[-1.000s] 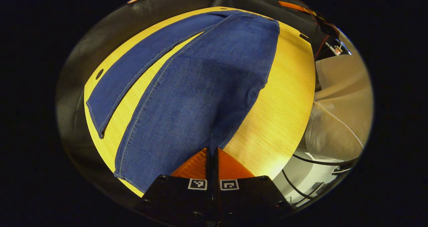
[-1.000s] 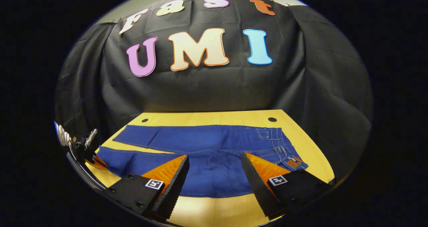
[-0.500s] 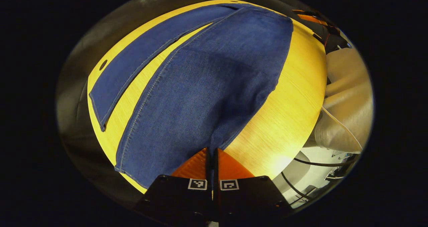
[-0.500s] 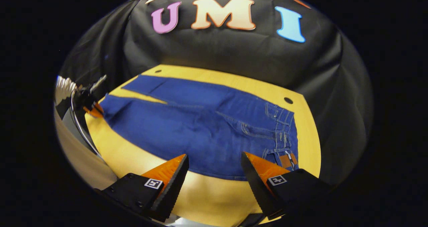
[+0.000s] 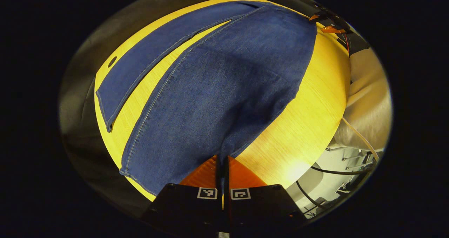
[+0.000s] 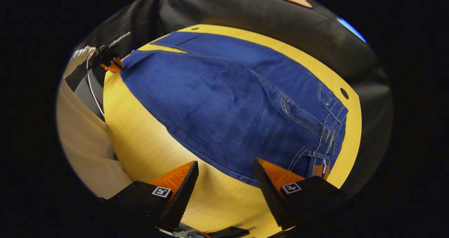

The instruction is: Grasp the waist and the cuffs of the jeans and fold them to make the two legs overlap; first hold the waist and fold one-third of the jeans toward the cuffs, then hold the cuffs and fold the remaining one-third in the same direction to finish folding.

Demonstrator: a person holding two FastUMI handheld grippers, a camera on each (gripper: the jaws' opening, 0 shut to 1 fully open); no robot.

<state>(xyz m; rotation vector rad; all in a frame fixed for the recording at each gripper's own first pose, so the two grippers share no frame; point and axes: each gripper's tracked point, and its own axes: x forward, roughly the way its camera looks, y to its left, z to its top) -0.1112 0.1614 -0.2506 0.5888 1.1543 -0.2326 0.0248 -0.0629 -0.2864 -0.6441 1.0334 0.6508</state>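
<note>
In the left gripper view, a yellow wood-grained surface is seen carrying the blue denim jeans, spread flat with the legs parted and stitched seams visible. The left gripper is pressed closed on the near leg's cuff edge. Beyond the surface's edge, pale cloth and cables are seen. In the right gripper view, the right gripper is held wide apart above the surface, near the waist with its pockets and belt loops; black cloth walls the booth behind.
</note>
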